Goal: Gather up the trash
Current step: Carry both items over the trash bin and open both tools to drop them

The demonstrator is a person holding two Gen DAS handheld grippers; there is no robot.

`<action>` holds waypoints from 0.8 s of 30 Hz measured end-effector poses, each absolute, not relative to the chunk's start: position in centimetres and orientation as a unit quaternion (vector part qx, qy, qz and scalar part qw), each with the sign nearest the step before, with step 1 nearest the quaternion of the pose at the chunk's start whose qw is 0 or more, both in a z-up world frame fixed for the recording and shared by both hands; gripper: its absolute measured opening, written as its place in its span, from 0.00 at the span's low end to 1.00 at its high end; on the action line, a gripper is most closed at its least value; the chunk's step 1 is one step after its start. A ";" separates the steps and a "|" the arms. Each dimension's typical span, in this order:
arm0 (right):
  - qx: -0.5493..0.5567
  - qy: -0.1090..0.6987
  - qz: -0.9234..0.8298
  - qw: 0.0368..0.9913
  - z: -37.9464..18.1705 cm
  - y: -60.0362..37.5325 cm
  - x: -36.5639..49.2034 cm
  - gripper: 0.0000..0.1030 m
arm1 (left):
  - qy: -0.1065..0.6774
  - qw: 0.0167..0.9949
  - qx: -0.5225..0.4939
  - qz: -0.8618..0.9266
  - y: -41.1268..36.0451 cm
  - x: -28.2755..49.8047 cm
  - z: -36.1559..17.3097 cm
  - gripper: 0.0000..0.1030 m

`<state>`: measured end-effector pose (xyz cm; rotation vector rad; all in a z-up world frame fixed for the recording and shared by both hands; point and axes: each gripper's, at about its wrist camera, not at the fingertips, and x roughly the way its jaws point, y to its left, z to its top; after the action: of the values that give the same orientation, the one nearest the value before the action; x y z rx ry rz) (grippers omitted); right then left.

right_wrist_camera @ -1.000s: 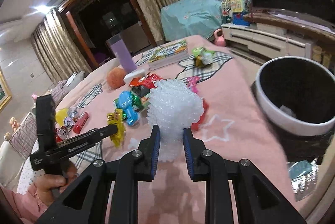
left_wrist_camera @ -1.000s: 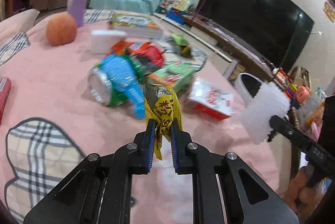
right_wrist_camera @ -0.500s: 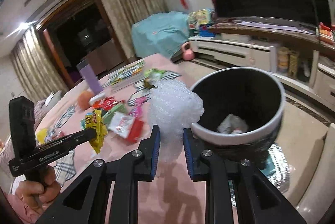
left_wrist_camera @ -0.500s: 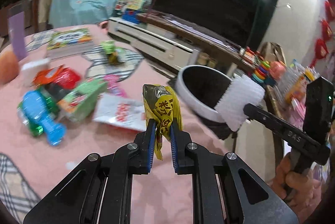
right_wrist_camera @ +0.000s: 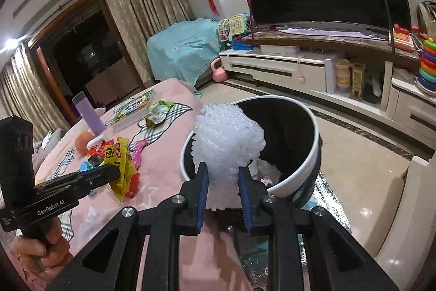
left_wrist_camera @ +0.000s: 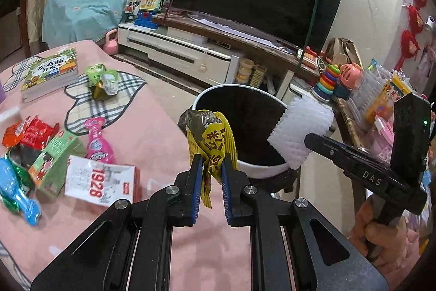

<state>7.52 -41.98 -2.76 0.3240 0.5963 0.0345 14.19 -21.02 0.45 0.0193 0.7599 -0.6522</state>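
My left gripper (left_wrist_camera: pixel 209 168) is clamped on a yellow wrapper (left_wrist_camera: pixel 211 140), pinched near its lower end so the crumpled top stands above the jaws. It is held just short of the bin (left_wrist_camera: pixel 218 93), over the table edge. My right gripper (right_wrist_camera: pixel 223 176) is closed on a wad of bubble wrap (right_wrist_camera: pixel 227 135), which sits over the near rim of the bin.

Handling, as I judge it: both items are very light and soft. The wrapper is thin, slick film — it will flutter on release and may cling to a pad. The bubble wrap is springy and compresses under the jaws; it should drop freely once they part. Neither is fragile.

The bin has a white rim and dark inner wall. The right wrist view shows crumpled pale trash (right_wrist_camera: pixel 265 168) at the bottom; most of its volume looks unfilled.

On the pink table (left_wrist_camera: pixel 152 133) further litter waits — a green carton (left_wrist_camera: pixel 54 155), a pink pouch (left_wrist_camera: pixel 95 141), a white "1928" box (left_wrist_camera: pixel 99 183) and red packets (left_wrist_camera: pixel 30 131).
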 end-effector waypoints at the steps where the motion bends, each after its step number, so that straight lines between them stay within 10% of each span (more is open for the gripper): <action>1: 0.159 0.292 0.016 0.943 -2.8 -42.2 7.5 0.22 | 0.365 0.877 0.010 -0.313 -21.2 14.2 0.4 0.12; 24: 0.154 0.317 -0.006 0.936 -2.7 -45.2 10.5 0.23 | 0.380 0.862 0.035 -0.334 -27.3 17.7 0.6 0.12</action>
<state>10.49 -45.19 -2.65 0.3157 0.6488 -0.0116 17.74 -27.34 0.55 0.0742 0.7977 -0.7014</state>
